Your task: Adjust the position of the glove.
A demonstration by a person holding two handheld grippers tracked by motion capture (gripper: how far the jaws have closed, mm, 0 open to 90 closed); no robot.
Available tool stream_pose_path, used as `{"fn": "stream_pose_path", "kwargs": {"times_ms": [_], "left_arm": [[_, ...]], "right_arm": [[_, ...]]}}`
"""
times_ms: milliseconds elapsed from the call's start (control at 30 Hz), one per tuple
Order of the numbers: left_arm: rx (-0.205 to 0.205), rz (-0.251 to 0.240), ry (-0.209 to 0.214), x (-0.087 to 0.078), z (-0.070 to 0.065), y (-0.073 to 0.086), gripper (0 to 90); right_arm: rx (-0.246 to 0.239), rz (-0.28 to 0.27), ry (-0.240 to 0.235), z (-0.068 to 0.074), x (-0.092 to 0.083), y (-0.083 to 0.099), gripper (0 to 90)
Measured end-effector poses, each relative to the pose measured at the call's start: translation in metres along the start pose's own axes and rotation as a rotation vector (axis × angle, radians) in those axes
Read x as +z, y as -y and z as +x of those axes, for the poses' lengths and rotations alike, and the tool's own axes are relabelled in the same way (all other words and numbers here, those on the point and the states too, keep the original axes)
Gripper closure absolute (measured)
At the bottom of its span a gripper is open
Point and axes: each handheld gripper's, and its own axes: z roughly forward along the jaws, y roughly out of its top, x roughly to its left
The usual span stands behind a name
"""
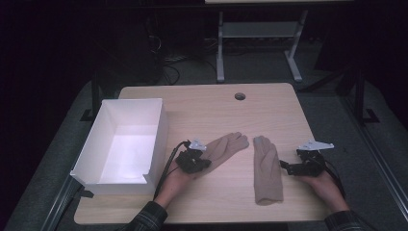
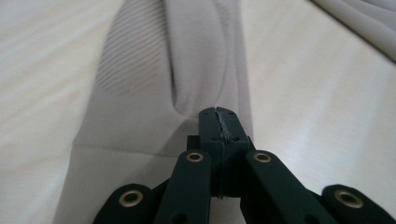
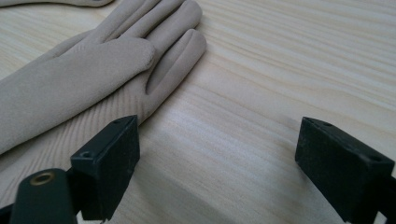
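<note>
Dark room, wooden table: our left gripper pinches the left glove shut; right gripper gapes empty beside the right glove. Next, we judge, the white box by the table's left edge.

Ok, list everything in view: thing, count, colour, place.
gloves: 2, beige, mid-table; left glove slanted with its cuff pinched in the left gripper, right glove lying flat, fingers pointing away from the person
box: 1, white, open-topped, at the table's left edge
table: 1, light wood, with a round hole near the far edge
desk frame: 1, white-legged, on the floor beyond the table
cables: several, black, on the floor behind the table
left gripper: 1, black, jaws shut on the left glove
right gripper: 1, black, jaws open beside the right glove
hands: 2, plaid sleeves, at the near edge
</note>
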Motion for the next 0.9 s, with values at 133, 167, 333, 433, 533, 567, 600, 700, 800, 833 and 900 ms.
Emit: {"fn": "stream_pose_path", "kwargs": {"times_ms": [133,167,333,433,533,567,600,700,800,833,900], "left_arm": [[0.04,0.017,0.061,0.003,-0.013,0.0,89.6],[0.049,0.016,0.075,0.004,-0.016,0.0,89.6],[0.062,0.003,0.129,0.013,-0.03,-0.004,89.6],[0.068,-0.002,0.159,0.018,-0.036,-0.006,89.6],[0.075,-0.01,0.183,0.022,-0.043,-0.007,89.6],[0.081,-0.009,0.189,0.023,-0.045,-0.008,89.6],[0.083,-0.009,0.194,0.023,-0.046,-0.008,89.5],[0.086,-0.026,0.206,0.02,-0.044,-0.012,88.1],[0.081,-0.065,0.179,0.008,-0.034,-0.017,84.3],[0.083,-0.075,0.16,0.004,-0.031,-0.017,82.6],[0.087,-0.082,0.121,-0.002,-0.024,-0.019,79.1]], "right_arm": [[-0.001,-0.003,-0.001,0.0,0.0,0.0,13.5],[-0.001,-0.004,-0.001,0.0,0.001,0.0,13.4],[0.0,-0.002,-0.002,0.0,0.0,0.0,13.4],[-0.001,-0.002,-0.003,0.001,0.0,0.0,13.4],[-0.002,-0.001,-0.003,0.001,0.0,0.0,13.4],[-0.002,-0.001,-0.003,0.001,0.001,0.0,13.5],[-0.002,-0.001,-0.003,0.001,0.0,0.0,13.4],[-0.002,-0.001,-0.003,0.001,0.0,0.0,13.5],[-0.003,-0.001,-0.003,0.001,0.0,0.0,13.4],[-0.004,-0.001,-0.004,0.001,0.001,0.0,13.5],[-0.002,-0.001,-0.003,0.001,0.001,0.0,13.4]]}}
